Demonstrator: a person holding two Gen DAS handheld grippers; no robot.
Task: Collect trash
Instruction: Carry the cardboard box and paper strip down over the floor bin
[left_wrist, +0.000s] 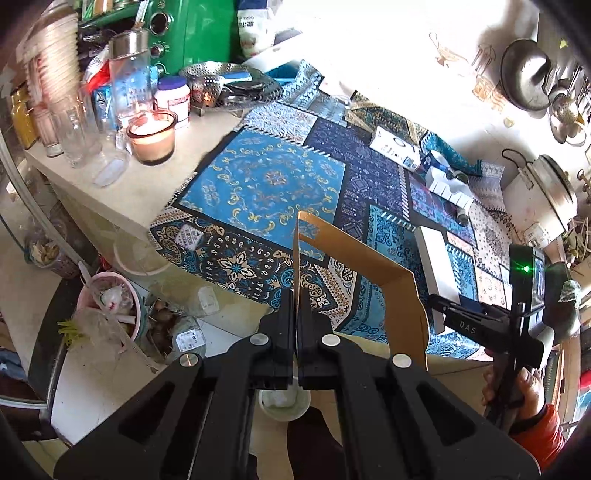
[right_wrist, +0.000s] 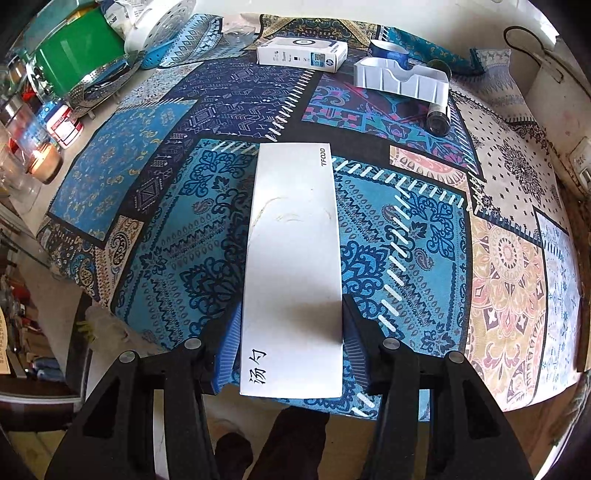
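Left gripper (left_wrist: 296, 295), jaws fully closed, pinches one panel of a folded brown cardboard piece (left_wrist: 373, 266) held above the near edge of the blue patterned tablecloth (left_wrist: 258, 184). Right gripper (right_wrist: 291, 325), jaws part-open, brackets the near end of a long white rectangular box (right_wrist: 293, 240) lying on that cloth; blue pads (right_wrist: 227, 343) sit against its sides.

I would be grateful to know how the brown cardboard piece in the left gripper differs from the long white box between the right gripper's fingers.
The brown cardboard piece is an opened, bent sheet; the long white box is a closed, flat-topped carton. The cardboard piece is plain brown, while the box is white with printed characters. The cardboard piece is held clear of the patterned cloth, pinched by one thin edge in the left gripper; the box lies on the cloth, with the right gripper straddling its width. Both look like packaging.
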